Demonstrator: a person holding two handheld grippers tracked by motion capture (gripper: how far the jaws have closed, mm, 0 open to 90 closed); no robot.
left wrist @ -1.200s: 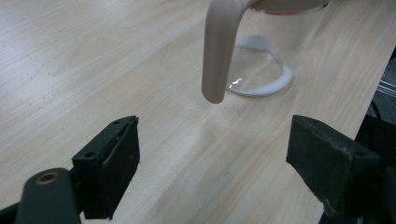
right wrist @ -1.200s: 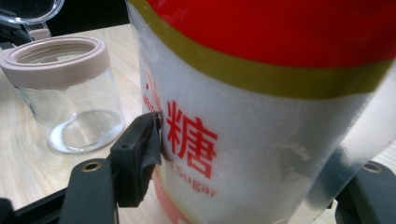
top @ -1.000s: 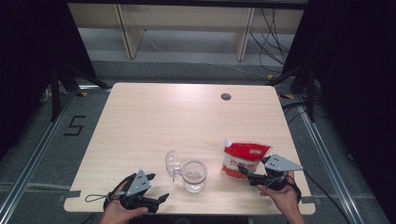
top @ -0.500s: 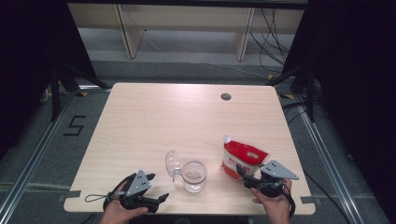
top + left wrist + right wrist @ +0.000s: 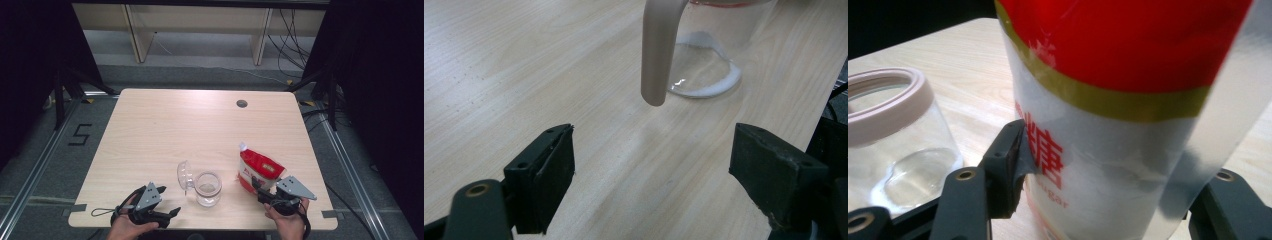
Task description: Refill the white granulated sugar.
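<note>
Bench of pale wood, far half bare. Right tongs have just been closing onto red-and-white sugar pouch, near right edge. Left tongs open, near clear glass jar.

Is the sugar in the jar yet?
Not yet. Done: the glass jar stands open, its lid tipped aside. In hand: the right gripper has its jaws pressed on the sugar bag. Left: pouring; the left gripper is open beside the jar.
</note>
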